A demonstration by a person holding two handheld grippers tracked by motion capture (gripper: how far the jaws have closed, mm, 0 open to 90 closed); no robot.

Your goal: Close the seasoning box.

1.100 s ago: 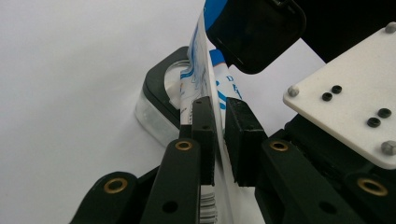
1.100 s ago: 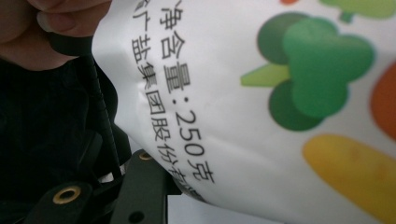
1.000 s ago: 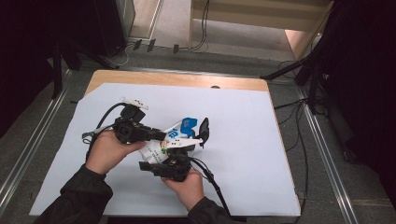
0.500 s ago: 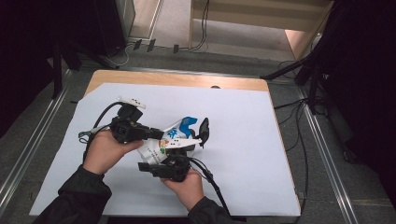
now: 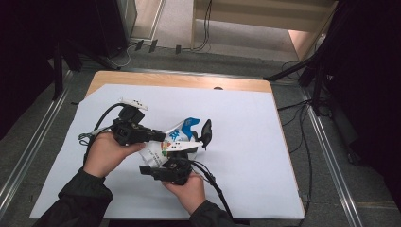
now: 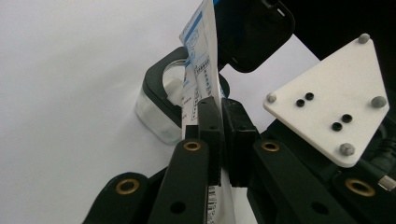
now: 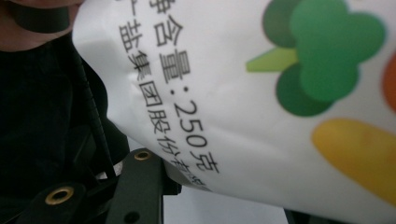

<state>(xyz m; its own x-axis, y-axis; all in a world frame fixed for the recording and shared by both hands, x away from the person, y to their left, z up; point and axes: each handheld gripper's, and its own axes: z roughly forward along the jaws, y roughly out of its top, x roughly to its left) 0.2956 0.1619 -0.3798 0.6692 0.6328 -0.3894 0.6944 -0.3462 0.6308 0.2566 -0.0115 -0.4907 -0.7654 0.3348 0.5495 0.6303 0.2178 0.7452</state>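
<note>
The left gripper (image 5: 158,136) has just been closing — its jaws are now clenched on the thin edge of the white bag (image 5: 177,139), sheet pinched flat between the pads (image 6: 209,135), so the bag looks secured for working on. It is hanging over the middle of the white table cover (image 5: 246,142), with a clear jar (image 6: 161,109) just behind it. The right gripper (image 5: 182,158) is gripping the bag's body from below — jaws part open around it. Bare cover is lying open rightward, edges well apart.
</note>
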